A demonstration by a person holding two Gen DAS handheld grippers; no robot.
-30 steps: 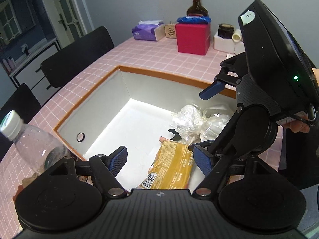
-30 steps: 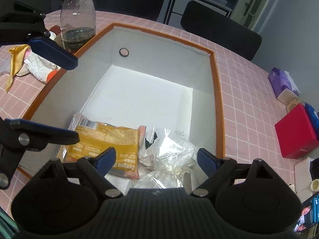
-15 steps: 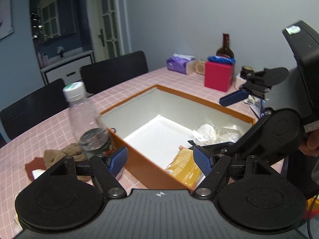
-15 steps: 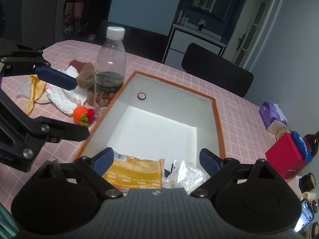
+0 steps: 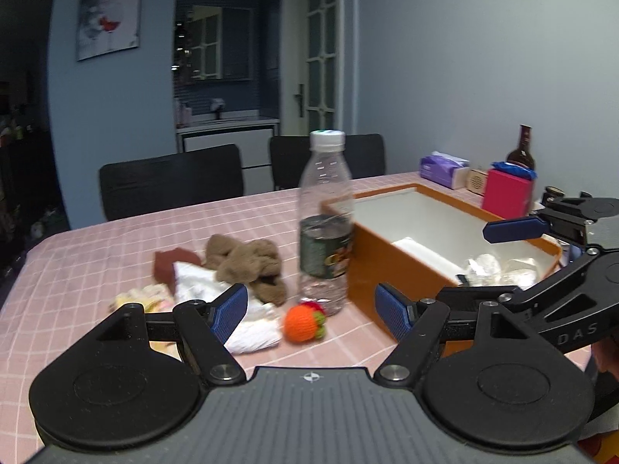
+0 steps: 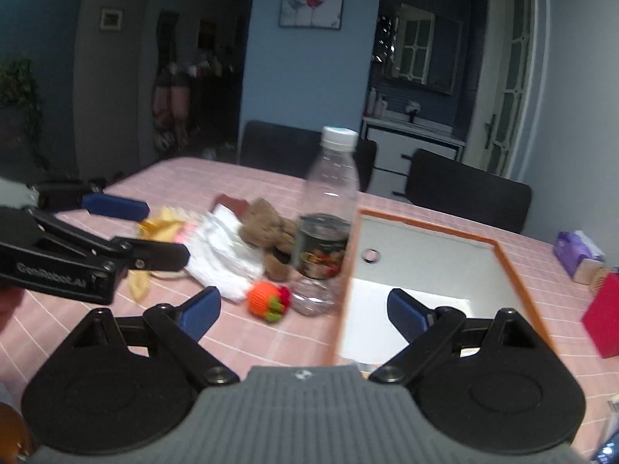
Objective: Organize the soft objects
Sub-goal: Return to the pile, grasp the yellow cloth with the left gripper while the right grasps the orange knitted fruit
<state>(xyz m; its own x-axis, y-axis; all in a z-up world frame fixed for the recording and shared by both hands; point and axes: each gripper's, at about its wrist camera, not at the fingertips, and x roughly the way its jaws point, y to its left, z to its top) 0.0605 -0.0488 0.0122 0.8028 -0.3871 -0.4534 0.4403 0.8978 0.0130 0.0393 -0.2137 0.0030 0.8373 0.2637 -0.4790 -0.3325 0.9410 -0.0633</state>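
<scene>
A pile of soft things lies on the pink checked table left of an orange box (image 5: 379, 266) with a white inside: a brown plush cloth (image 5: 247, 263), a white cloth (image 5: 201, 282), a yellow cloth (image 6: 162, 226) and a knitted orange ball (image 5: 301, 323). Crumpled clear bags (image 5: 491, 268) lie inside the box. My left gripper (image 5: 311, 311) is open and empty, hovering just short of the knitted ball. To its right, my right gripper (image 6: 305, 311) is also open and empty, facing the ball (image 6: 267, 297) and the box's near corner (image 6: 344, 309).
A clear plastic bottle (image 5: 325, 232) stands against the box's left wall, right behind the ball. A purple tissue pack (image 5: 443, 170), a red box (image 5: 506, 193) and a dark bottle (image 5: 522, 150) stand at the far right. Black chairs (image 5: 170, 185) line the far table edge.
Both grippers have pulled back from over the box and swung left toward the soft pile. Both views now look level across the table. Both stay open and empty.
</scene>
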